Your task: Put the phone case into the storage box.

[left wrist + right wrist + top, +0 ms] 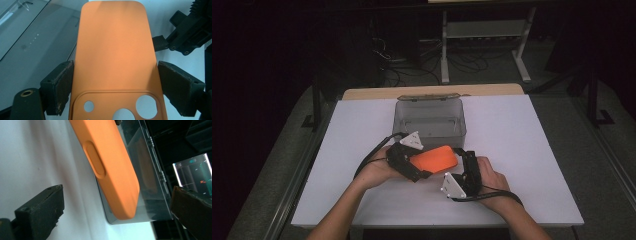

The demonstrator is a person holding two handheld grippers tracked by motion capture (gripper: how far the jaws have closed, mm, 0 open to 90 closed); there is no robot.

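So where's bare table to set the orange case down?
Bare white table lies right of the clear box, and more left of it, toward the table's left edge. It is crowded in front of the box: the orange phone case, left gripper and right gripper sit there.

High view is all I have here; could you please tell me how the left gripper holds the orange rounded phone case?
Observer: The pads of the left gripper press both long edges of the orange rounded phone case, just above its camera cut-outs.
Operator: Thank you; and the right gripper?
Observer: The right gripper is open and touches nothing; the case's rounded end lies ahead between its jaws, in front of the translucent grey plastic box.
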